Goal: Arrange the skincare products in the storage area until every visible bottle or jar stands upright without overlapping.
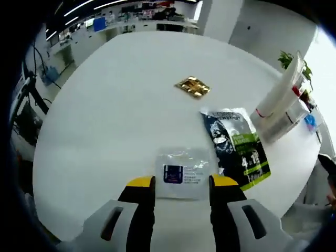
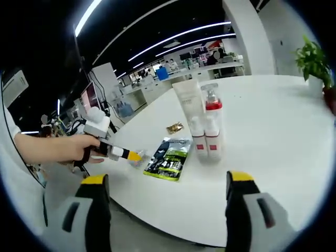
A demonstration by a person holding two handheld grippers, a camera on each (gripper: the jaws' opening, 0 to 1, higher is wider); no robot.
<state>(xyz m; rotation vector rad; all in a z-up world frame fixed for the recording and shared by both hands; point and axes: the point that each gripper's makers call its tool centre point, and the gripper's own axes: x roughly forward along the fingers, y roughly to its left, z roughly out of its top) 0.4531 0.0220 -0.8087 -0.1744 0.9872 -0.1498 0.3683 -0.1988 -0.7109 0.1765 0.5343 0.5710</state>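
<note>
My left gripper [image 1: 182, 182] is open low over the white table [image 1: 115, 115], its yellow tips on either side of the near edge of a clear sachet with a blue label [image 1: 182, 172]. A dark and green sachet [image 1: 237, 147] lies flat to its right, and a gold packet [image 1: 192, 86] lies farther off. A tall white tube [image 2: 187, 100], a clear bottle with a red collar [image 2: 211, 105] and two small white bottles [image 2: 198, 140] stand upright in a tight group. My right gripper [image 2: 168, 178] is open wide, off the table's near edge, holding nothing.
A person's hand [image 2: 71, 148] holds the left gripper [image 2: 119, 152] at the table's left edge. A potted plant [image 2: 314, 62] stands at the far right. Desks and equipment [image 2: 157, 84] fill the room beyond the table.
</note>
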